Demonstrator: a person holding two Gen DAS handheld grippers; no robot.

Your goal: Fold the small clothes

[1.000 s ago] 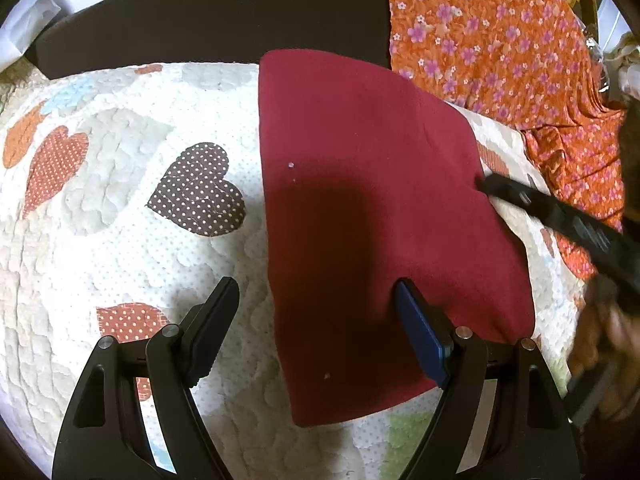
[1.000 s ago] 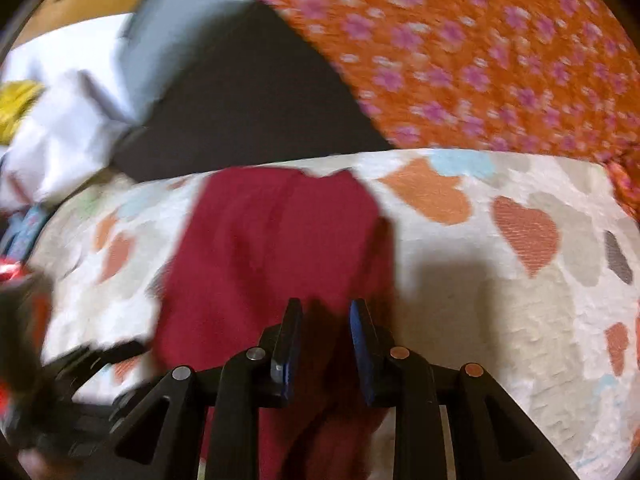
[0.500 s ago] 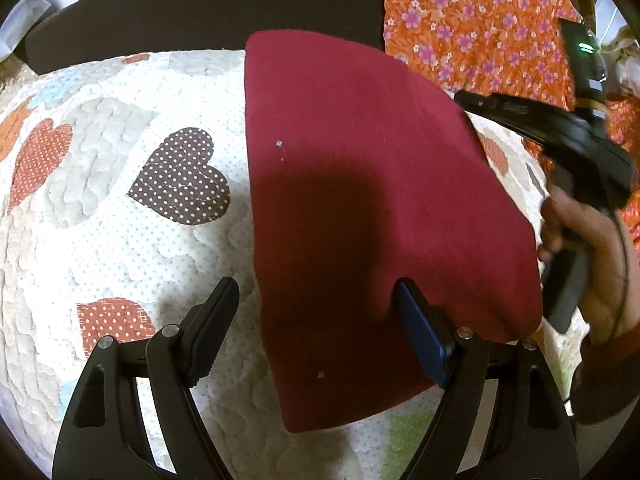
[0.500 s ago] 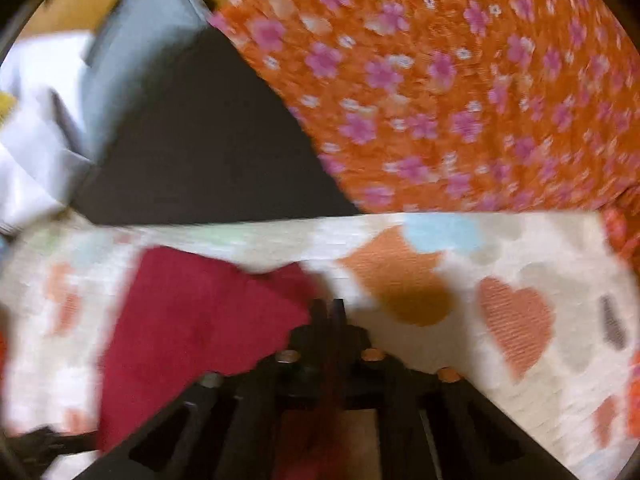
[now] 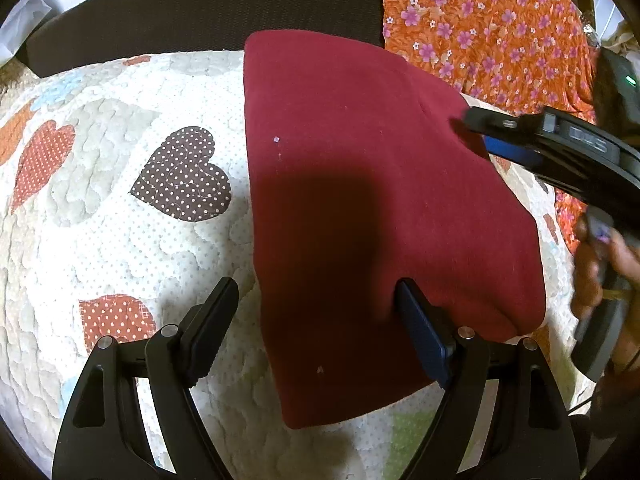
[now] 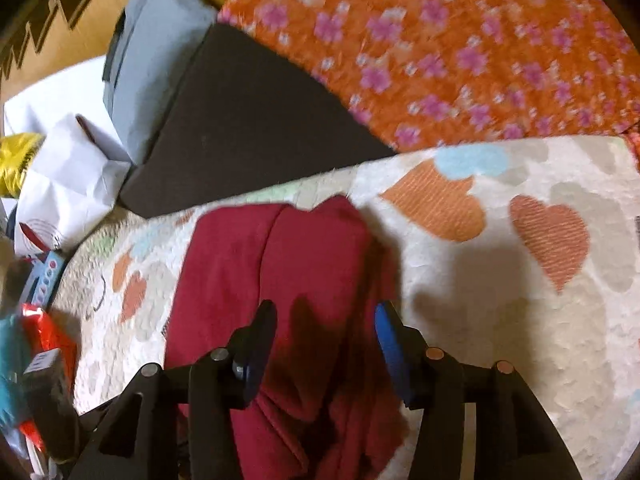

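Note:
A folded dark red garment (image 5: 376, 200) lies flat on a white quilt with heart patches (image 5: 120, 208). My left gripper (image 5: 316, 300) is open and hovers over the garment's near left edge, holding nothing. My right gripper (image 6: 324, 320) is open above the garment (image 6: 288, 264), which shows a fold crease in the right wrist view. In the left wrist view the right gripper (image 5: 504, 136) comes in from the right over the garment's right side, held by a hand.
An orange flowered cloth (image 5: 500, 32) lies behind and to the right. A dark pad (image 5: 208, 4) sits at the quilt's far edge. White paper (image 6: 68, 176), a grey cushion (image 6: 152, 80) and colourful packets (image 6: 44, 336) lie at the left.
The right gripper was shut on the garment's edge, carried it over, and now stands open over the folded cloth. The left gripper stayed open and hardly moved.

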